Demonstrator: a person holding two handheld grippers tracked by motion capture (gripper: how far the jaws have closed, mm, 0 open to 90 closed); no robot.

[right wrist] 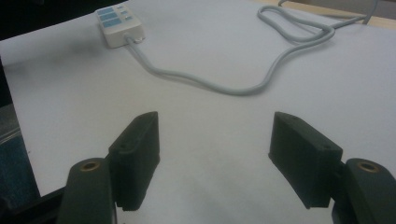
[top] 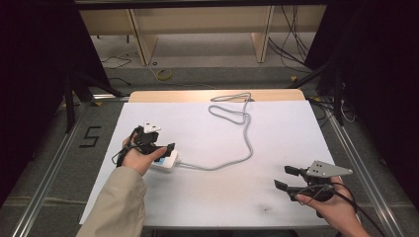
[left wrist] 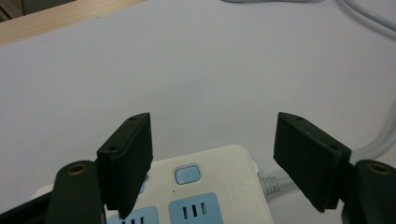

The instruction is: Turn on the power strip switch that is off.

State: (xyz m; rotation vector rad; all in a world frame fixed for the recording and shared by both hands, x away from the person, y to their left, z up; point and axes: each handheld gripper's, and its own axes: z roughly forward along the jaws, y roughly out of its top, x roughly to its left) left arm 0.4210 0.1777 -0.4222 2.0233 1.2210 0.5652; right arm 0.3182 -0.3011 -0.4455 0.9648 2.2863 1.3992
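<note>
Grippers in both of a person's hands work over a white table (top: 276, 138), seen from the fixed camera above. The left gripper (top: 165, 148), held by the left hand (top: 141, 158) in a beige sleeve (top: 116, 205), hangs directly over a white power strip (top: 167, 162) near the table's left side. Its jaws stand wide apart and hold nothing; in the left gripper view (left wrist: 212, 163) they straddle the strip's cable end (left wrist: 205, 186) from above, and whether they touch it cannot be told. That view shows pale blue socket faces (left wrist: 196, 207) with dark slots and a small blue button (left wrist: 187, 175); no brand or lettering can be read on the casing.

A grey cable (top: 244, 143) leaves the strip's right end, runs across the middle of the table, then loops near the far edge, where a strip of bare wood (top: 217, 95) shows. The right gripper (top: 286, 178), topped by a grey three-cornered plate (top: 326, 170), sits in the right hand (top: 331, 205) near the table's front right corner, well apart from the strip. Its jaws are likewise spread wide and empty, pointing left; in the right gripper view (right wrist: 215, 154) they frame bare white surface, with the strip (right wrist: 119, 25) and cable (right wrist: 261, 79) far off. On the floor left of the table, black tape forms a "5" (top: 90, 137).
</note>
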